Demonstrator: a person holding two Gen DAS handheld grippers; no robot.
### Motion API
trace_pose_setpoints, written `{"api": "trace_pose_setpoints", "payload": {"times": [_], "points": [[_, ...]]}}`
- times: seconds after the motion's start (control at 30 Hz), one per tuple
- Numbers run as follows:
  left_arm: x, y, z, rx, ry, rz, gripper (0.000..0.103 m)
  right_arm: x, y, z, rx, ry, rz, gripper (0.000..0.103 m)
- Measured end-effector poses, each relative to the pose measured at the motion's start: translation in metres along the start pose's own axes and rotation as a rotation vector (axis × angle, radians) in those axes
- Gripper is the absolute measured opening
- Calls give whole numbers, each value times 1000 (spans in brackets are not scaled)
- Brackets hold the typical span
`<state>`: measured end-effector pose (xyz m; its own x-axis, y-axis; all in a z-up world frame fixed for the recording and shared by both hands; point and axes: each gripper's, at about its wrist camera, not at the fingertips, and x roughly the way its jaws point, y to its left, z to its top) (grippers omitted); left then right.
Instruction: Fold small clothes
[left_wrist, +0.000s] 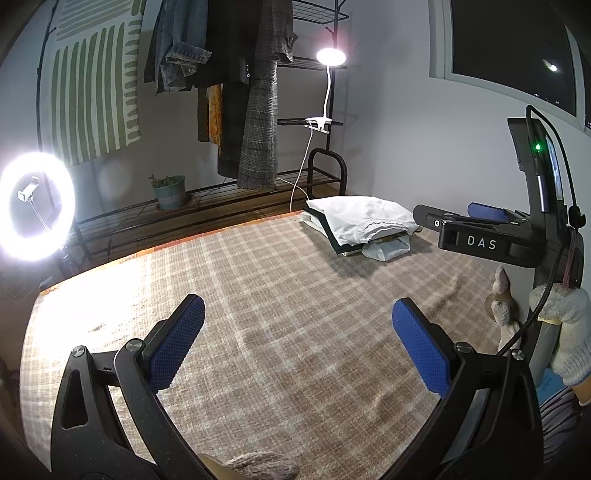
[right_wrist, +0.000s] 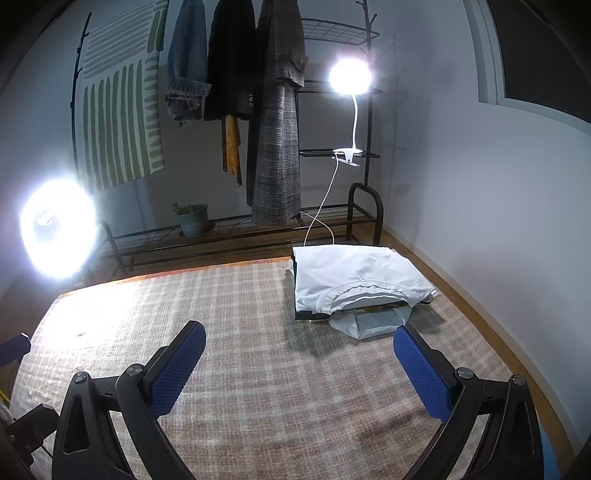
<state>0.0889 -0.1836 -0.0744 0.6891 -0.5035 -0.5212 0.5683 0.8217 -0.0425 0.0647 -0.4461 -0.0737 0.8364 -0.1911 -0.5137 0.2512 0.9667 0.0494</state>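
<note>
A stack of folded clothes (left_wrist: 360, 225) (right_wrist: 354, 284) lies at the far right corner of the plaid blanket (left_wrist: 280, 314) (right_wrist: 266, 362), a white shirt on top and dark and pale pieces under it. My left gripper (left_wrist: 297, 345) hovers open over bare blanket, nothing between its blue pads. My right gripper (right_wrist: 299, 365) is open too, near the front of the stack, with its right pad close to the pale bottom piece. In the left wrist view the right gripper's black body marked DAS (left_wrist: 484, 240) sits at the right, held by a gloved hand (left_wrist: 565, 332).
A ring light (left_wrist: 35, 206) (right_wrist: 59, 229) glares at the left. A black clothes rack with hanging coats (right_wrist: 277, 129), a clip lamp (right_wrist: 349, 77) and a potted plant (right_wrist: 192, 218) stand behind the blanket. A wall and wooden floor strip (right_wrist: 480, 295) run along the right.
</note>
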Motion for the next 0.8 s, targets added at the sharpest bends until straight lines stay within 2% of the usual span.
{"api": "trace_pose_setpoints", "payload": {"times": [0.8], "points": [[0,0,0,4,4,-5,103,1,-1,-1,3,9,12,103]]}}
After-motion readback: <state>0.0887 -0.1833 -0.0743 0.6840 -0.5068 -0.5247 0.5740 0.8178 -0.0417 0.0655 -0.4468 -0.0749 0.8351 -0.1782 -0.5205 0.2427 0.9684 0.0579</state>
